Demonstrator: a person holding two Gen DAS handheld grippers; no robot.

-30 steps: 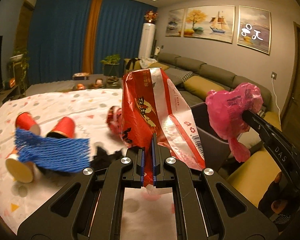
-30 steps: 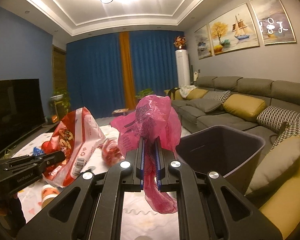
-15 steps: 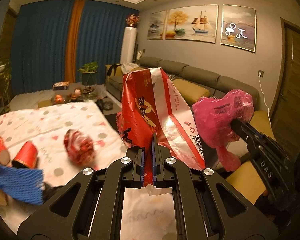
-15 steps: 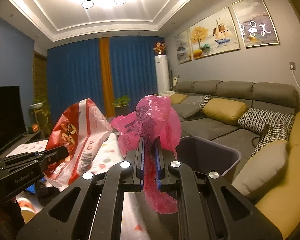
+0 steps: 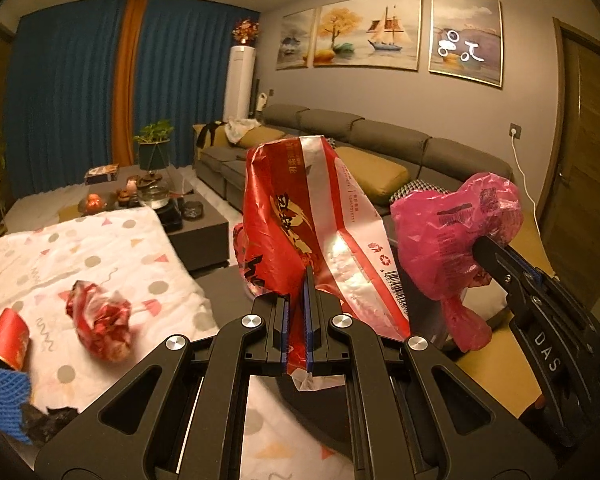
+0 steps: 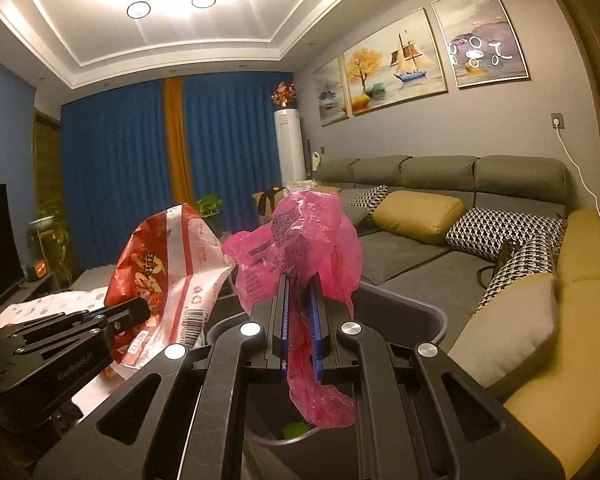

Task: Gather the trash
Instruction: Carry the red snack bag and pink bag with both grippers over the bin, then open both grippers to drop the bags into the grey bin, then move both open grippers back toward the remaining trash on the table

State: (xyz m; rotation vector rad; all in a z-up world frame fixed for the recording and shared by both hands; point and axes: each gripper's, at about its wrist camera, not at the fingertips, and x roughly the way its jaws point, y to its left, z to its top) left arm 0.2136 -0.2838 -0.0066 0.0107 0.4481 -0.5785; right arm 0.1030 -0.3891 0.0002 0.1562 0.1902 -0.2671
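Clearly light, limp and crinkly, the wrapper (image 5: 300, 232) at frame centre is pinched by its lower edge in the left gripper (image 5: 297, 312), the pink bag (image 6: 300, 240) likewise clamped in the right gripper (image 6: 300, 320) above the bin (image 6: 420, 316).

Both grippers are matte black plastic with chunky linkage arms, round silver screws at the pivots and blue ribbed pads inside the jaws. Right gripper (image 5: 496, 254) has "DAS" printed in white; left gripper (image 6: 136, 312) reads something like "GenRobot.AI", hard to tell.

Pink bag (image 6: 300, 248) in tongs (image 6: 300, 280) over bin (image 6: 420, 316)
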